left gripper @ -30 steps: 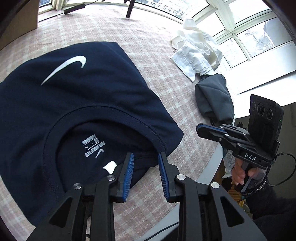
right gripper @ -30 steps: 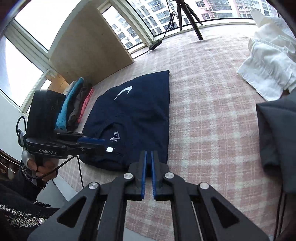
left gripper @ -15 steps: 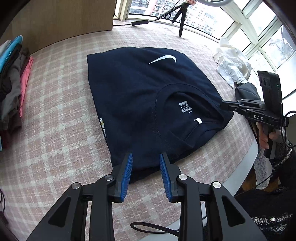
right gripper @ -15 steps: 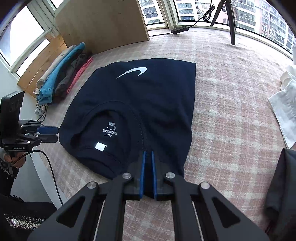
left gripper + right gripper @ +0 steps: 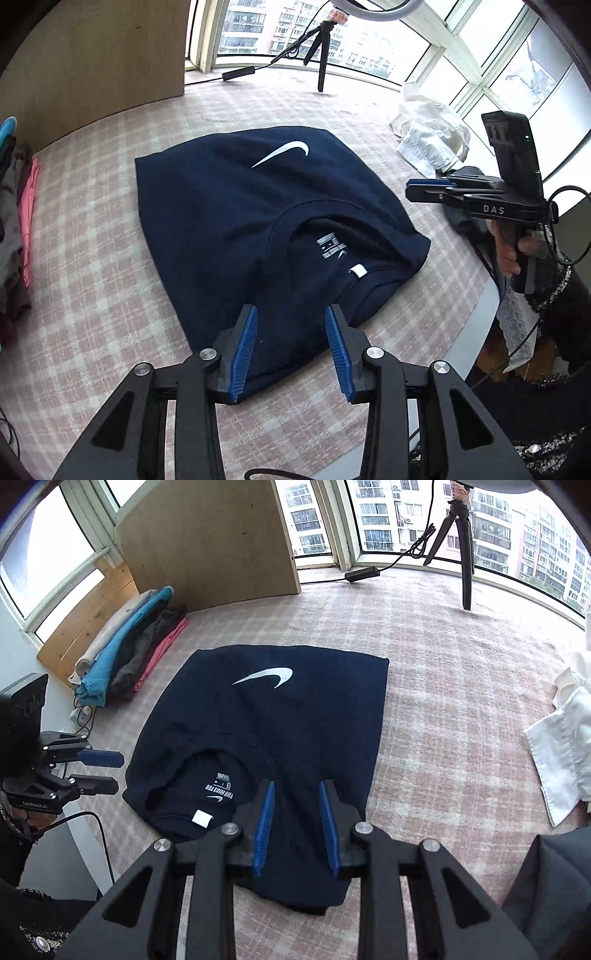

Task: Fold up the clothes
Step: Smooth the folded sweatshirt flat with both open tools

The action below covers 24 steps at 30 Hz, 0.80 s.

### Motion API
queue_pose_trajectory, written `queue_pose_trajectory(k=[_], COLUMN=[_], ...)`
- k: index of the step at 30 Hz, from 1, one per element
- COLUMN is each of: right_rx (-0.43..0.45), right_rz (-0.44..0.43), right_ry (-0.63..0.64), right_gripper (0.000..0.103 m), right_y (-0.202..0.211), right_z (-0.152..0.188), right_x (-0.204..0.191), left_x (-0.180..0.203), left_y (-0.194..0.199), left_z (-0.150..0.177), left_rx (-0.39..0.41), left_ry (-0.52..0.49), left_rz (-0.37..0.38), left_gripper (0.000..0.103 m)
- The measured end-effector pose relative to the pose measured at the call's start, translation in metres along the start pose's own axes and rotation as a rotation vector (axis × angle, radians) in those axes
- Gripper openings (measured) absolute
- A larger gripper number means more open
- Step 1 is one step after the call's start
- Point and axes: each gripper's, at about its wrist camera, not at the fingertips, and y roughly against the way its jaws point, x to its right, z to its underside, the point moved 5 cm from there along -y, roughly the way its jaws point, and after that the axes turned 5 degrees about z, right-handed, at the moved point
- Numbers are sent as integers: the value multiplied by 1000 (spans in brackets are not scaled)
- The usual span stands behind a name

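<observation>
A navy T-shirt with a white swoosh lies folded into a rectangle on the pink checked tabletop, collar and neck label toward me; it also shows in the right wrist view. My left gripper is open and empty, above the shirt's near edge. My right gripper is open and empty, over the shirt's near edge beside the collar. In the left wrist view the right gripper hovers past the shirt's right side. In the right wrist view the left gripper hovers off the shirt's left side.
A stack of folded clothes lies at the left by a wooden board. Crumpled white clothes and a dark grey garment lie at the right. A black tripod and a cable stand at the back. The table edge runs close on the right.
Both grippers pulled back from the shirt, so more of it shows. The right gripper has opened from shut. The left gripper has swung from the collar to the near edge.
</observation>
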Motion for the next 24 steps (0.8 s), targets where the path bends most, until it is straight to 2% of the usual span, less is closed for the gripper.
queue_pose_trajectory(k=[3, 5, 7, 10, 11, 12, 14, 17, 20, 24], right_rx=[-20, -33, -60, -93, -101, -109, -88, -89, -116, -136], right_rz=[2, 1, 3, 40, 51, 61, 18, -22, -59, -38], right_ry=[-7, -3, 8, 37, 44, 51, 54, 61, 33, 8], right_gripper=[25, 29, 30, 32, 32, 32, 32, 38, 38, 38], right_y=[-24, -39, -55, -69, -72, -74, -59, -41, -32, -34], right_z=[-15, -22, -27, -26, -25, -24, -23, -13, 3, 14], right_x=[-10, -15, -20, -20, -19, -18, -23, -29, -28, -22], left_x=[13, 17, 18, 21, 21, 19, 17, 12, 16, 25], left_y=[-30, -42, -58, -66, -62, -55, -35, -14, -17, -33], left_z=[-9, -6, 1, 19, 22, 21, 16, 14, 21, 28], left_rx=[-33, -75, -151, -251, -263, -269, -222, -162, -195, -229], left_ry=[-61, -110, -162, -309, -323, -303, -271, -289, -323, -396], left_rz=[10, 0, -15, -71, -82, -77, -42, -77, -64, -86], left_gripper=[36, 36, 37, 37, 36, 35, 36, 43, 45, 45])
